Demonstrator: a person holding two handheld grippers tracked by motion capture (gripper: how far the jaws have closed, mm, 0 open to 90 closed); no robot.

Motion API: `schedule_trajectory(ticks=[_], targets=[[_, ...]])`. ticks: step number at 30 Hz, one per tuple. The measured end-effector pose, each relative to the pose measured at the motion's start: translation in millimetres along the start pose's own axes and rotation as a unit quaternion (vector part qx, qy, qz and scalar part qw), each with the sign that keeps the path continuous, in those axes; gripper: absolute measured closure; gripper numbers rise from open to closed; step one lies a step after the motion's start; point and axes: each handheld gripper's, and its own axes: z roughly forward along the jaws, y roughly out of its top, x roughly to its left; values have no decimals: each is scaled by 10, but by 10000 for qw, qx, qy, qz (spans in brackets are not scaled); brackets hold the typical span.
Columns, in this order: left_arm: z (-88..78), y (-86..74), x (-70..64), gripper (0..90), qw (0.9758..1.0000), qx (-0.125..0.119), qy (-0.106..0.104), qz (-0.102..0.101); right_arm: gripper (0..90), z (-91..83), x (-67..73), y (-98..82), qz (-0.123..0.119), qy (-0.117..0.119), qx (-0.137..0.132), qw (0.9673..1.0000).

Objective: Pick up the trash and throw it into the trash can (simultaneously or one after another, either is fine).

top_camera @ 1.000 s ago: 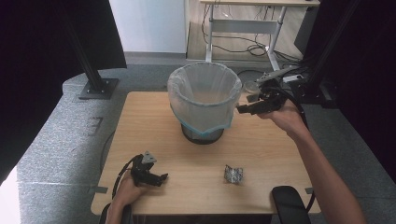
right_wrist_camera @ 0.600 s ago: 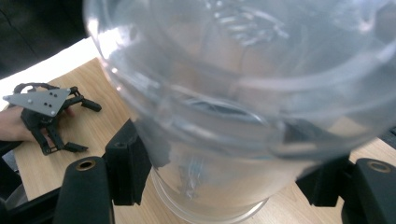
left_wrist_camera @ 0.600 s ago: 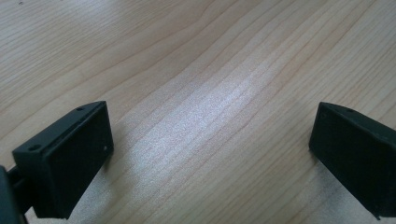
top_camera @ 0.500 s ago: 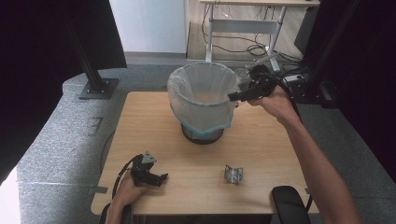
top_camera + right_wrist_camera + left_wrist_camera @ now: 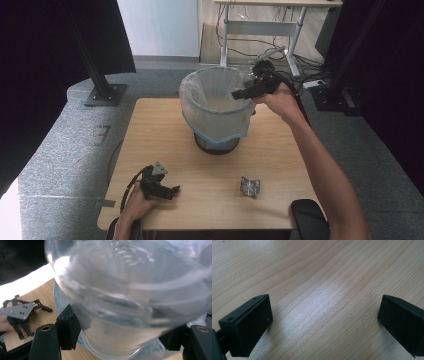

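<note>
My right gripper [image 5: 239, 93] hangs over the right rim of a round bin [image 5: 216, 112] lined with a clear bag. It is shut on a clear plastic container [image 5: 130, 290], which bulges between the black pads [image 5: 68, 330] in the right gripper view. The bin's bag and rim show blurred through the container. My left gripper [image 5: 174, 190] lies on the wooden table [image 5: 280, 150] near its front left corner. Its jaws stand wide apart over bare wood [image 5: 324, 302], with nothing between them. It is also in the right gripper view, far off at the left edge [image 5: 20, 312].
A crumpled silvery scrap [image 5: 250, 186] lies on the table at the front, right of centre. Black stands [image 5: 102, 90] and a desk with cables [image 5: 260, 30] stand on the grey floor behind the table. A dark round seat part [image 5: 307, 220] sits below the table's front right corner.
My right gripper has moved left and a little up with the clear container, from beside the bin to over its right rim. The left gripper has stayed put.
</note>
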Motion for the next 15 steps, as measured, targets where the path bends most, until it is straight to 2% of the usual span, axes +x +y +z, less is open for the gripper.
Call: schedule_trajectory(ticks=[15], targets=[[0,0,1,0,10000,3,-3,8,298,403,-6,143,-20,-32,85,10000]])
